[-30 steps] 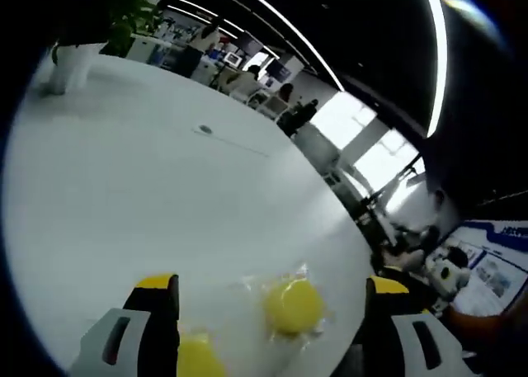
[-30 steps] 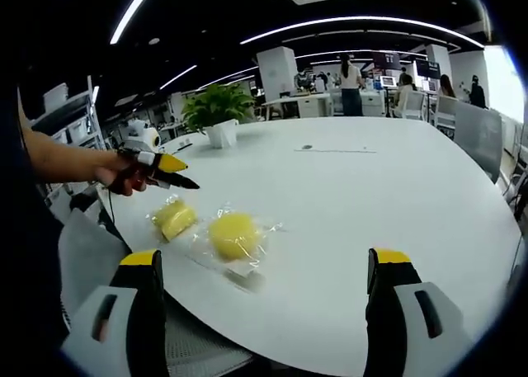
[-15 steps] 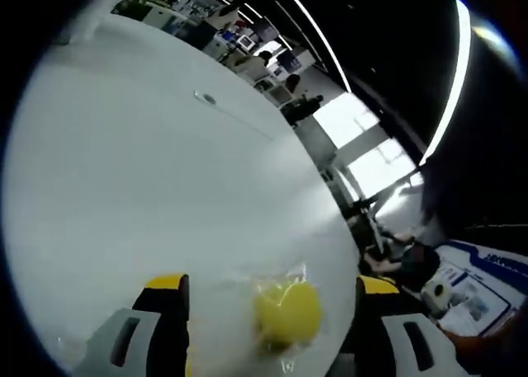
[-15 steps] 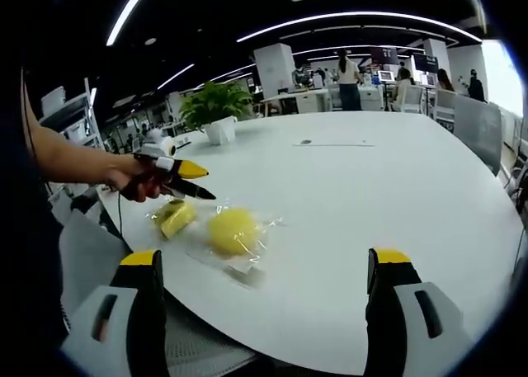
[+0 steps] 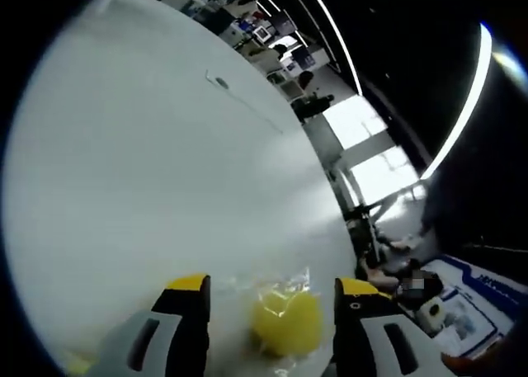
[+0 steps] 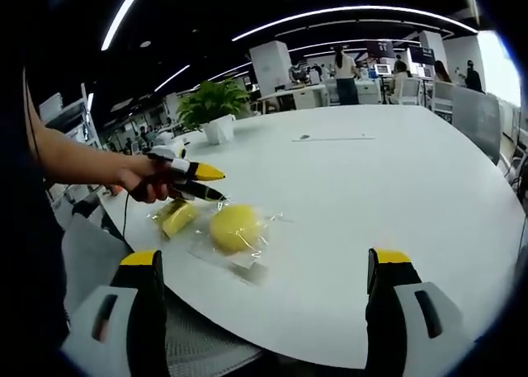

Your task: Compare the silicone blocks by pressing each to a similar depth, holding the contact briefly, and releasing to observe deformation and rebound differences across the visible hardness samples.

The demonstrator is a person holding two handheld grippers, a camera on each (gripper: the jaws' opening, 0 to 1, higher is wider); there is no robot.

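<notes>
A round yellow silicone block (image 6: 233, 227) in a clear plastic bag lies near the front edge of the white table (image 6: 371, 179). A flatter yellow block (image 6: 177, 216), also bagged, lies just left of it. A hand holds my left gripper (image 6: 216, 185) at the round block's upper left edge. In the left gripper view, my left gripper (image 5: 272, 286) is open with the round block (image 5: 287, 319) between its jaws; I cannot tell whether they touch it. My right gripper (image 6: 268, 261) stands open and empty, short of the blocks.
A potted plant (image 6: 216, 113) stands at the table's far left. A small dark disc (image 6: 305, 136) sits mid-table. The table's near edge runs just below the blocks. A grey chair (image 6: 474, 121) stands at the right, with people and desks (image 6: 342, 68) behind.
My left gripper has moved in over the round block, and its jaws have narrowed around it. The right gripper has stayed where it was, open.
</notes>
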